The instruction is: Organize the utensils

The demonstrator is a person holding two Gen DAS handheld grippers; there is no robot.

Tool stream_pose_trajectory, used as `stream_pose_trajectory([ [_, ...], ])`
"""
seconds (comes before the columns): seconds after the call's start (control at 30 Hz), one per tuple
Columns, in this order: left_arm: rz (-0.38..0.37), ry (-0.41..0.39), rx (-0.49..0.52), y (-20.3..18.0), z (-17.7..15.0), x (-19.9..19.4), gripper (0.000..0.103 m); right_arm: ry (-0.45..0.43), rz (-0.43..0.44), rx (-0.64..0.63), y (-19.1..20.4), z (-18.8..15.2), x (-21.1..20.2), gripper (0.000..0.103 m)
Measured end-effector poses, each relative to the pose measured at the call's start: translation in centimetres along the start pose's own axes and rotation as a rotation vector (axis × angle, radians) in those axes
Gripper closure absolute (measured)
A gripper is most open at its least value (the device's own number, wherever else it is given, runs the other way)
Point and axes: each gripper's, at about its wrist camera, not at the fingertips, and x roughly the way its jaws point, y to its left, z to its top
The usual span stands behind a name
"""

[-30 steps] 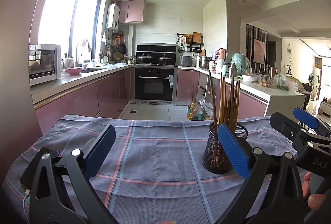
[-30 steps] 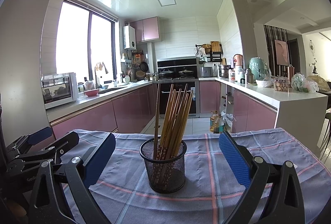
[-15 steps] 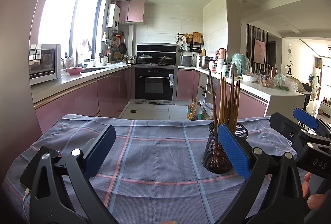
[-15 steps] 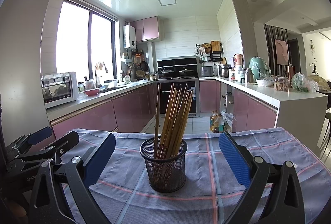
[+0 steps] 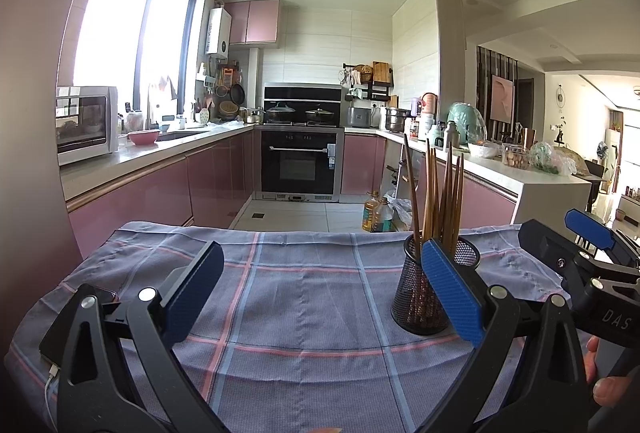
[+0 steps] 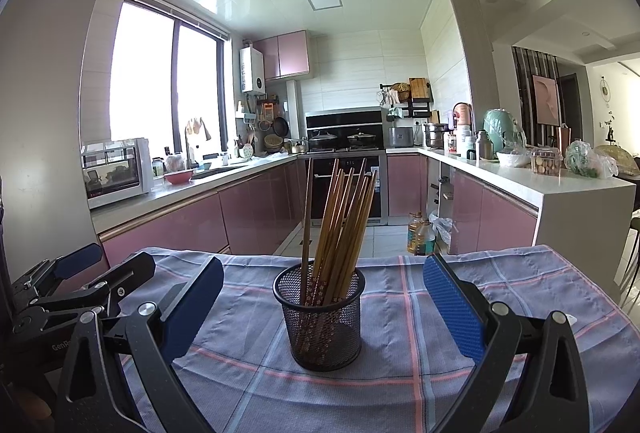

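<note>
Both hand-held grippers—left (image 5: pixel 320 293), right (image 6: pixel 324 297)—gape level, seemingly above the cloth (image 6: pixel 400 385).

Table under plaid cloth (image 6: pixel 400 353) — mesh holder (image 6: pixel 322 317), perhaps phone (image 5: pixel 80 317).

holder (image 5: pixel 412 297): right side behind left claw pad | phone (image 5: pixel 52 349): mostly behind claw arm

A home kitchen: pink cabinets (image 5: pixel 224 185) line both sides, a built-in oven (image 5: pixel 300 169) under lidded pots (image 6: pixel 336 137) stands at the far wall, a microwave (image 5: pixel 82 125) sits left, and a living room opens far right.
</note>
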Motion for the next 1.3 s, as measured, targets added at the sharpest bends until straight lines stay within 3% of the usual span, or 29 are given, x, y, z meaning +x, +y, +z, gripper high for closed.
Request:
stream_pose_trajectory([
  [0.87, 0.008, -0.009, 0.019, 0.4, 0.0, -0.1, 0.006, 0.006, 0.001, 0.006, -0.3, -0.1, 0.1, 0.006],
  [1.1, 0.004, 0.030, 0.009, 1.0, 0.0, 0.7, 0.006, 0.023, 0.001, -0.001, -0.7, -0.4, 0.3, 0.006],
  [1.2, 0.028, 0.079, -0.002, 1.9, -0.3, 1.8, 0.006, 0.103, -0.029, -0.003, -2.6, -0.8, 1.4, 0.006],
  [1.3, 0.033, 0.145, -0.012, 3.3, -0.8, 3.1, 0.006, 0.270, -0.117, 0.024, -6.9, -2.0, 4.0, 0.006],
])
